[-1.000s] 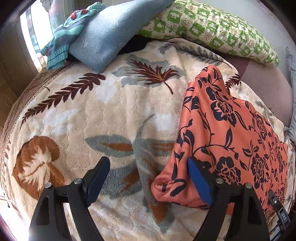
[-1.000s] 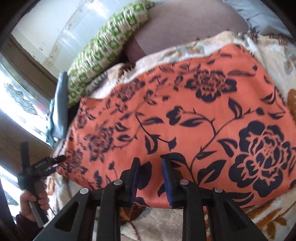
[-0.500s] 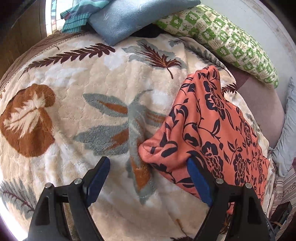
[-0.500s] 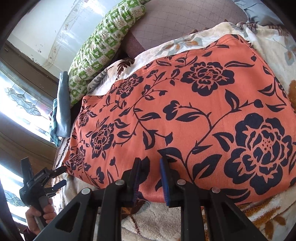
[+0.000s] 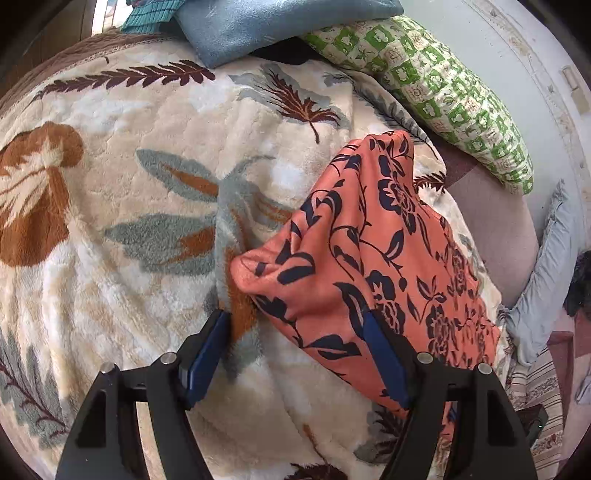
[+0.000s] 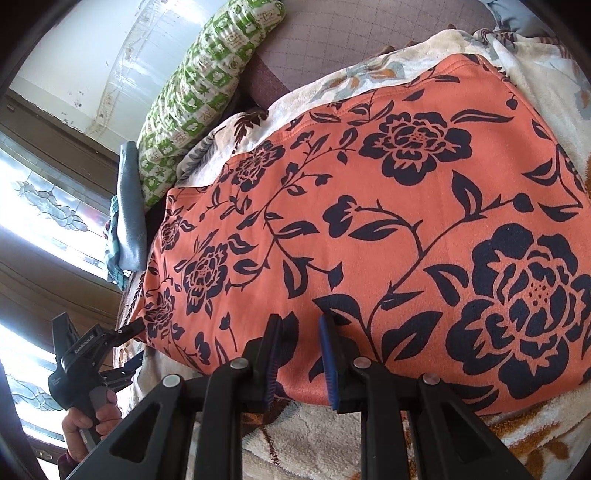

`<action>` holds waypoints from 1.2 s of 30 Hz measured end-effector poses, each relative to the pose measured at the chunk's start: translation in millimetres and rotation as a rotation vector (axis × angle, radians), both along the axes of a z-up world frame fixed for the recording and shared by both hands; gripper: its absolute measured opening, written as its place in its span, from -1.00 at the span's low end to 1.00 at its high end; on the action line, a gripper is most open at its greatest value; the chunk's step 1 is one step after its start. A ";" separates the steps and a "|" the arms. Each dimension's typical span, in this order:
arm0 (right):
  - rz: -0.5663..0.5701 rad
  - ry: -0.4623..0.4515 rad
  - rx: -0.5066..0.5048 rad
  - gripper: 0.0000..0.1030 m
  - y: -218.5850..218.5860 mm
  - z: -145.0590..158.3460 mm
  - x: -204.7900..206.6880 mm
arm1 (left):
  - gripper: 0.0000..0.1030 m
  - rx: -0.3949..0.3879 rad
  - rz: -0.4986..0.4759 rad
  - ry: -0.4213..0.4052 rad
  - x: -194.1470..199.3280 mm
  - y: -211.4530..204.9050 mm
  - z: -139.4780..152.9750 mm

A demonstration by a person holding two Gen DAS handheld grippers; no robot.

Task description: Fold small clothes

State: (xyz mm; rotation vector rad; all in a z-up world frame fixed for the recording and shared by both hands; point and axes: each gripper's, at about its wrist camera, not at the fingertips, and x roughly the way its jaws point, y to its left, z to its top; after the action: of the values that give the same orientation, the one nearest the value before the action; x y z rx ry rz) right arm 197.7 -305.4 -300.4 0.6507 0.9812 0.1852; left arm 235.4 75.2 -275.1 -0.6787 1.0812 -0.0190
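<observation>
An orange garment with dark navy flowers (image 5: 373, 258) lies on a cream leaf-patterned blanket (image 5: 147, 184). In the right wrist view it (image 6: 388, 229) fills most of the frame, spread fairly flat. My left gripper (image 5: 295, 339) is open, its fingers straddling the garment's bunched near-left corner just above the blanket. It also shows in the right wrist view (image 6: 129, 339), held in a hand at the garment's left end. My right gripper (image 6: 299, 350) has its jaws narrowly apart around the garment's near edge, with orange cloth between the blue pads.
A green-and-white patterned pillow (image 5: 436, 88) and a blue pillow (image 5: 273, 26) lie at the head of the bed, with a teal striped cloth (image 5: 155, 14) beside them. A mauve quilted sheet (image 6: 351, 37) lies beyond the blanket. Windows (image 6: 44, 206) are at the left.
My left gripper has moved forward and down, so the garment's bunched corner now sits between its fingers. My right gripper has stayed at the near edge with its narrow gap a little wider.
</observation>
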 end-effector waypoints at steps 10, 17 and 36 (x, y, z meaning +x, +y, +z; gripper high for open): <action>0.001 -0.005 -0.004 -0.55 1.2 -0.4 1.5 | 0.46 -0.275 0.062 -0.032 2.8 -4.7 -13.5; 0.006 -0.008 -0.001 -0.55 0.3 -1.3 3.6 | 0.47 -0.233 0.040 0.021 -5.6 -7.1 0.6; 0.010 -0.026 -0.005 -0.55 0.5 -2.3 7.7 | 0.45 -0.258 0.176 -0.077 19.8 10.1 -18.3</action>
State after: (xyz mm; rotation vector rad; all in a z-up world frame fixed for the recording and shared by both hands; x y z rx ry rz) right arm 205.4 -304.9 -302.7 0.6374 0.9601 0.1995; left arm 255.2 85.3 -293.3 -0.9963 0.9500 -0.0337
